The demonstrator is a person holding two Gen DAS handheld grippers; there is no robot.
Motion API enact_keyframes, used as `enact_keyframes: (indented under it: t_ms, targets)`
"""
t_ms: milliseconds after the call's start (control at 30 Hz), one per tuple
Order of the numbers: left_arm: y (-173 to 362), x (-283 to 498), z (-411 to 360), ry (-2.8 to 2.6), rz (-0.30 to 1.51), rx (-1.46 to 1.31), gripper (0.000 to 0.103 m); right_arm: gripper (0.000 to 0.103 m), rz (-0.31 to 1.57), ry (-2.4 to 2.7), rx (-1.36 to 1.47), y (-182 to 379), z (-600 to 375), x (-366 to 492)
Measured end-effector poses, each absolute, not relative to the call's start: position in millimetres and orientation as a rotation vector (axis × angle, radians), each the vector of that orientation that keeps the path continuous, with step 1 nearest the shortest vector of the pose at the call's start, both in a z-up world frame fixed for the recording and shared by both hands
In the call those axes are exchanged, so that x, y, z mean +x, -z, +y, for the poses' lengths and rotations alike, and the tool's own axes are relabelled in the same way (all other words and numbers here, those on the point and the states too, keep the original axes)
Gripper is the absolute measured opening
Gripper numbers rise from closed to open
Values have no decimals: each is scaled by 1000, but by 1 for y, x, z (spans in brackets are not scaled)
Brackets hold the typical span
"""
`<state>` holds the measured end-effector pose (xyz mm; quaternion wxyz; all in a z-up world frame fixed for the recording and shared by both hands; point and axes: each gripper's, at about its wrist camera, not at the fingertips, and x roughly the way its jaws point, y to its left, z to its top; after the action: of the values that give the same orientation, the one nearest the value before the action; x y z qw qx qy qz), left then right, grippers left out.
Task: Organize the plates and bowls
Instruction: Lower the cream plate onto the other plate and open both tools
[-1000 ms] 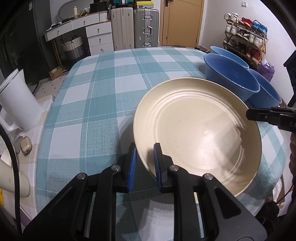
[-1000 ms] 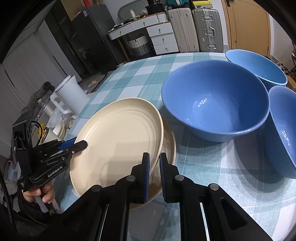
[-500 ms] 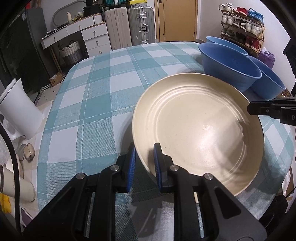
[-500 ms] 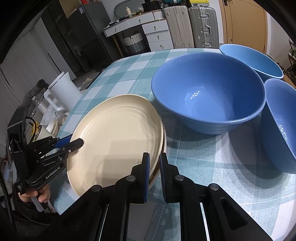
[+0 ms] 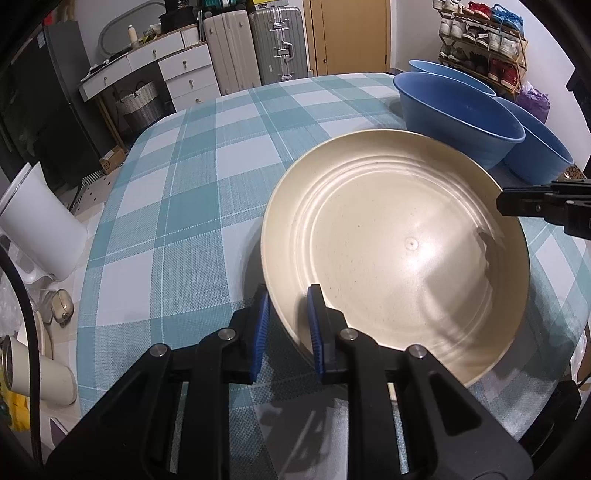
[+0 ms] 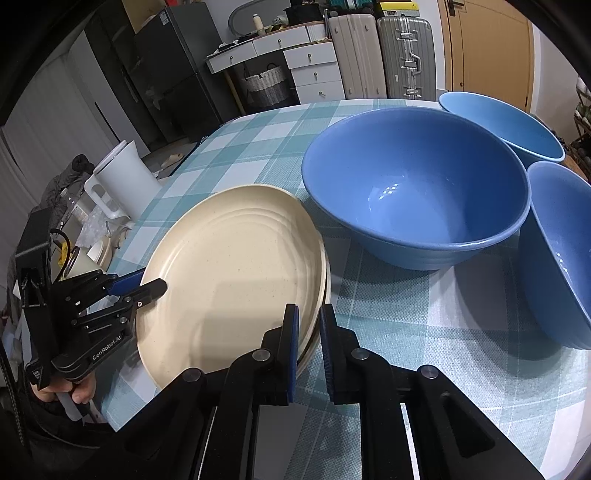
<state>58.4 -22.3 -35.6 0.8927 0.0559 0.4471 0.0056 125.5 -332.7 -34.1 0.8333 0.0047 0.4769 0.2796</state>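
A cream plate (image 5: 399, 251) is gripped at opposite rims by both grippers over the teal checked table (image 5: 177, 206). My left gripper (image 5: 289, 314) is shut on its near rim. In the right wrist view my right gripper (image 6: 308, 328) is shut on the other rim of the cream plate (image 6: 236, 273), and a second cream plate (image 6: 324, 280) shows as a thin edge just beneath it. The right gripper (image 5: 517, 201) appears at the plate's right edge in the left wrist view; the left gripper (image 6: 147, 284) appears at its left edge in the right wrist view. Three blue bowls (image 6: 413, 184) (image 6: 506, 125) (image 6: 561, 258) stand to the plates' right.
A white jug (image 6: 122, 177) stands off the table's left edge among small clutter. A person's hand (image 6: 74, 391) holds the left gripper's handle. Suitcases (image 5: 255, 44), a drawer unit and a shoe rack (image 5: 480, 33) line the far wall.
The top plate has tilted flatter and sunk closer onto the plate beneath it; less of the lower plate shows at its right edge. Both grippers keep their hold.
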Motion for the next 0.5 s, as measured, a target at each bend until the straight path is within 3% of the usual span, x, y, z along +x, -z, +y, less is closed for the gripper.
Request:
enact_keyframes:
  t_ms: [500]
  targets:
    - [35, 60, -22, -9, 953, 114, 19, 13, 1018, -587, 19, 36, -334, 125]
